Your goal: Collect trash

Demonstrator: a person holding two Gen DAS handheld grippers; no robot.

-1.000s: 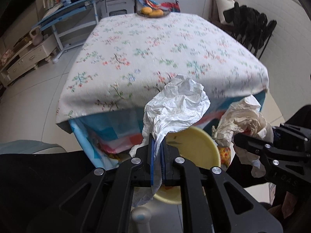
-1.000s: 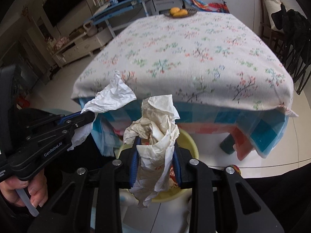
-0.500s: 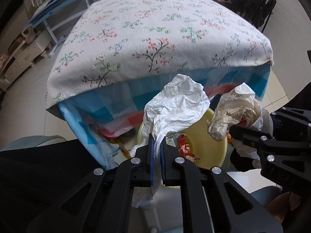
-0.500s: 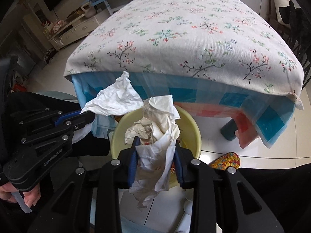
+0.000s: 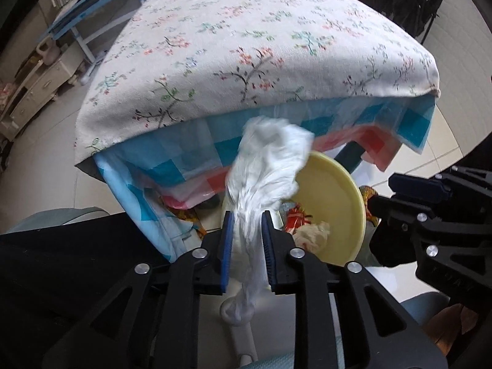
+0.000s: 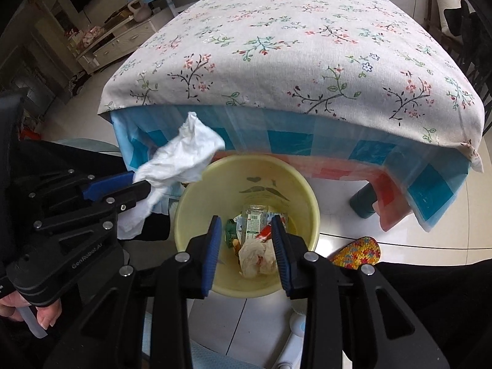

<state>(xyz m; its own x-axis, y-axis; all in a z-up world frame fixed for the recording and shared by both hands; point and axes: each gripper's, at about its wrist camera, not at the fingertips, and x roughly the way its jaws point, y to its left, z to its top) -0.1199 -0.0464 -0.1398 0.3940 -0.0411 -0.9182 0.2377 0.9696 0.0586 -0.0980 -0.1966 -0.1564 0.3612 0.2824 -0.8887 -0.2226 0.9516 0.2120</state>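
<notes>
Flowery cloth covered the table (image 6: 292, 46), with a blue and red checked sheet hanging below its near edge. On the floor in front stood a yellow bin (image 6: 196, 203) with scraps already inside. In the right wrist view, the right tool (image 6: 246, 246) hung over the bin with its jaws apart and nothing between them; a crumpled tan tissue (image 6: 255, 259) lay in the bin right below. At about 9 o'clock from the bin, the left tool (image 6: 147, 189) had a white tissue (image 6: 184, 153) between its blue pads. In the left wrist view, the left tool (image 5: 246, 243) had just been opening, and the white tissue (image 5: 270, 166) looked blurry there; I could not tell if the pads still pressed it.
</notes>
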